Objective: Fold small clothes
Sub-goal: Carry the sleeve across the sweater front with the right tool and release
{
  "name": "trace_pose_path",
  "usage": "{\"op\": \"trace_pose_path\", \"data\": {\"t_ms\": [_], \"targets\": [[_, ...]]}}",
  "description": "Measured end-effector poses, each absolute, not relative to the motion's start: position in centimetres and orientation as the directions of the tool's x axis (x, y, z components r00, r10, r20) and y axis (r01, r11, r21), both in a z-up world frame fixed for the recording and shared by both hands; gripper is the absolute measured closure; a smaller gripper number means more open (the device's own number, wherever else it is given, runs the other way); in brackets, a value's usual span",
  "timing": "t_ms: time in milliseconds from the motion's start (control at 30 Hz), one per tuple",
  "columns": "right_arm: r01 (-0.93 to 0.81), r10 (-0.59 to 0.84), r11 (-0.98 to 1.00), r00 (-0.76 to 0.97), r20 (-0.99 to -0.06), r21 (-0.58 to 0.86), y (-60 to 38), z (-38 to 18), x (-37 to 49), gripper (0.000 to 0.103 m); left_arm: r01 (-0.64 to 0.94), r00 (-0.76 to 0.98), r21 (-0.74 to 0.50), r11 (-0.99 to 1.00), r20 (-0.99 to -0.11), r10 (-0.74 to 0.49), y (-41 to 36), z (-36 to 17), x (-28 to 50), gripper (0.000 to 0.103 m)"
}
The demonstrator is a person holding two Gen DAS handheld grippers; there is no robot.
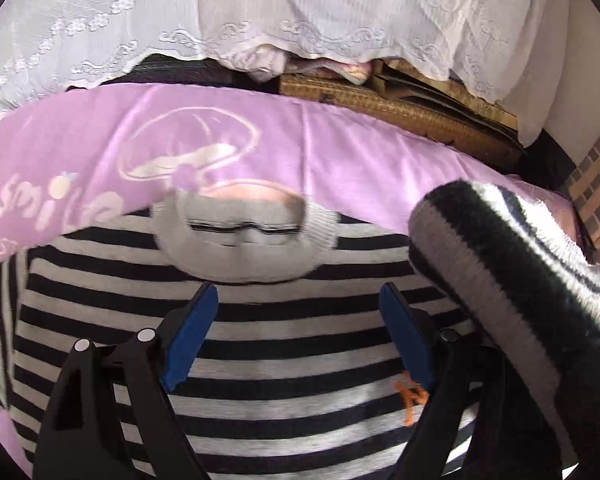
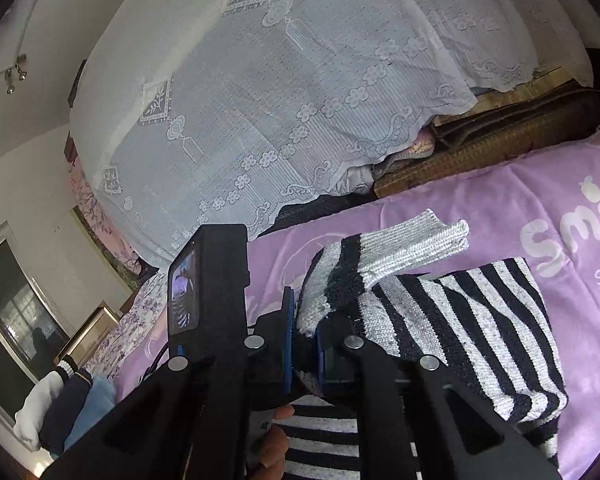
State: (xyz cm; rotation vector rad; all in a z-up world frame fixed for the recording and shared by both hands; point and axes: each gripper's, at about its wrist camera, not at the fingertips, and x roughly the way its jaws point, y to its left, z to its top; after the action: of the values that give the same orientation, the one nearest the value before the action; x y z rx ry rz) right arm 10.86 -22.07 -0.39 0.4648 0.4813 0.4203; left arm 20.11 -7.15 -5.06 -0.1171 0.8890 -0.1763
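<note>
Pinching the ribbed knit sleeve (image 2: 332,280) between blue pads, the right gripper (image 2: 304,354) is lifting it over the fuzzy striped sweater (image 1: 260,336), while the left gripper (image 1: 298,300) is hovering spread above the sweater's chest, which is lying on a smooth lilac blanket (image 1: 340,148), lace drapery (image 1: 300,12) hanging beyond.

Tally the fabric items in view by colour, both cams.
Black-and-white striped: 1, the sweater, its sleeve in the right gripper
Purple: 1, the blanket
White lace: 1, the cover
White, navy and light blue: 1 small pile of clothes, pieces too small to count apart
Total: 4
</note>
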Motion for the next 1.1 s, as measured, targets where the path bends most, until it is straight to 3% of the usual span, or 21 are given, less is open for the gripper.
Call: {"op": "trace_pose_path", "data": {"t_ms": [267, 367, 433, 567, 800, 967, 1033, 1100], "targets": [[-0.275, 0.491, 0.836, 0.759, -0.427, 0.474, -18.2, -2.9, 12.5, 0.089, 0.008, 0.579, -0.122, 0.992, -0.809, -0.104, -1.7, -7.4, 20.4, 0.023], [-0.259, 0.475, 0.857, 0.733, -0.487, 0.446, -17.4, -4.7, 13.1, 0.068, -0.078, 0.547, -0.178, 0.981, -0.830, -0.107, 2.2, -8.5, 20.2, 0.023], [-0.245, 0.455, 0.877, 0.703, -0.547, 0.414, -16.8, -6.3, 13.6, 0.047, -0.134, 0.551, -0.229, 0.964, -0.826, -0.119, 4.9, -8.9, 19.8, 0.023], [-0.267, 0.429, 0.903, 0.600, -0.675, 0.336, -15.1, -9.5, 14.5, 0.040, -0.166, 0.581, -0.278, 0.946, -0.803, -0.134, 7.7, -8.8, 17.8, 0.023], [-0.300, 0.476, 0.879, 0.622, -0.622, 0.371, -16.7, -7.7, 11.5, 0.031, -0.129, 0.592, -0.232, 0.964, -0.798, -0.113, 7.3, -8.4, 16.6, 0.018], [-0.231, 0.469, 0.862, 0.700, -0.539, 0.450, -20.4, -6.4, 8.9, 0.035, -0.094, 0.590, -0.228, 0.969, -0.797, -0.130, 6.3, -8.3, 16.5, 0.018], [-0.118, 0.402, 0.868, 0.739, -0.541, 0.483, -22.4, -6.7, 8.8, 0.069, -0.081, 0.590, -0.221, 0.972, -0.796, -0.132, 5.9, -8.3, 16.4, 0.018], [-0.008, 0.326, 0.875, 0.749, -0.577, 0.484, -24.2, -7.6, 9.1, 0.076, -0.075, 0.588, -0.212, 0.974, -0.799, -0.128, 5.7, -8.3, 16.4, 0.018]]}}
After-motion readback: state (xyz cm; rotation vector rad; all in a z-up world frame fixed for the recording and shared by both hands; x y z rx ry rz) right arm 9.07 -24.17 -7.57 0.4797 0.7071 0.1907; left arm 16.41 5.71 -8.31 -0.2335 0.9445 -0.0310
